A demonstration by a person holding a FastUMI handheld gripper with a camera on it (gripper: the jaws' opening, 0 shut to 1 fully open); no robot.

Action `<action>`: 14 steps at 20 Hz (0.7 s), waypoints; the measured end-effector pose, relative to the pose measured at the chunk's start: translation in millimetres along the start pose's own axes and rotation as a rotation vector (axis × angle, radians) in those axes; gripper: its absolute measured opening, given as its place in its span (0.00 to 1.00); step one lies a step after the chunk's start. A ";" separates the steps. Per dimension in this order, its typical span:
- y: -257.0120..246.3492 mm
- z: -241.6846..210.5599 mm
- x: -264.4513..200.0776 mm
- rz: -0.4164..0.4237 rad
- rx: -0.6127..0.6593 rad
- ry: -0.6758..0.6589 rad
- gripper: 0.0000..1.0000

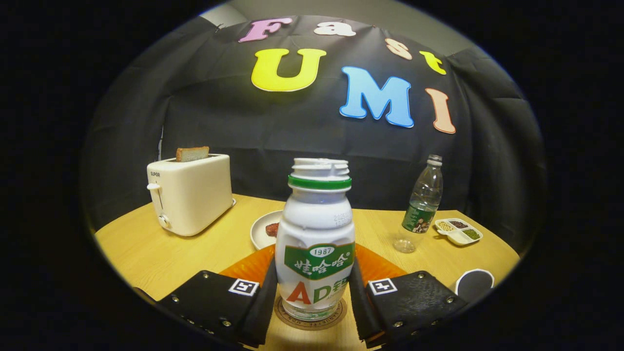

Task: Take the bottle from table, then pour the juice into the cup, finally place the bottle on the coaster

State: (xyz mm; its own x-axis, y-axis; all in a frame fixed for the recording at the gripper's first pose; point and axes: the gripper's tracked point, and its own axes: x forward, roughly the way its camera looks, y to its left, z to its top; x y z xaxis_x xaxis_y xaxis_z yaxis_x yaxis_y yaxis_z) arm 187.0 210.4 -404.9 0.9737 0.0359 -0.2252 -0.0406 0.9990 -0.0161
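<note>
The white bottle [316, 243] is found upright at lower centre of the frame, standing on the round coaster [310, 314], whose printed rim is seen beneath its base. The claw [312, 297] is positioned with one finger on each side of the bottle's lower body; both fingers appear to touch it, so the claw is judged to be grasping the bottle, though the firmness of the grip cannot be confirmed. The bottle's mouth is uncapped above a green collar, consistent with pouring. From its seat on the coaster, the final placement is judged to be at or near completion, with release outstanding. The cup [474, 283] is noted at lower right, beside the right finger. An orange mat [248, 265] lies under the coaster on the bench [146, 253]. On the bottle's label, "1987" and large letters "AD" are legible, with Chinese characters on a green band. "SUPOR" is read on the toaster [190, 195] at left, which carries a slice of bread. The clear bottle's [423, 204] label is not legible.
</note>
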 end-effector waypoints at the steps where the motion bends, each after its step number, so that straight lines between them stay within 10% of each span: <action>1: -0.8 3.5 -2.5 -0.001 0.007 -0.012 0.67; 7: 0.6 9.1 -4.5 0.019 0.072 -0.054 0.98; 14: -8.0 61.6 -32.0 0.029 -0.002 -0.135 0.97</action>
State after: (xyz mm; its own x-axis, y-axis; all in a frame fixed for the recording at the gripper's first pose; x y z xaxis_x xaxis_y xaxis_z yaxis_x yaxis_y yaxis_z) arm 170.0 202.8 -337.5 0.9934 0.0674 -0.0927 -0.0689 0.9975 -0.0132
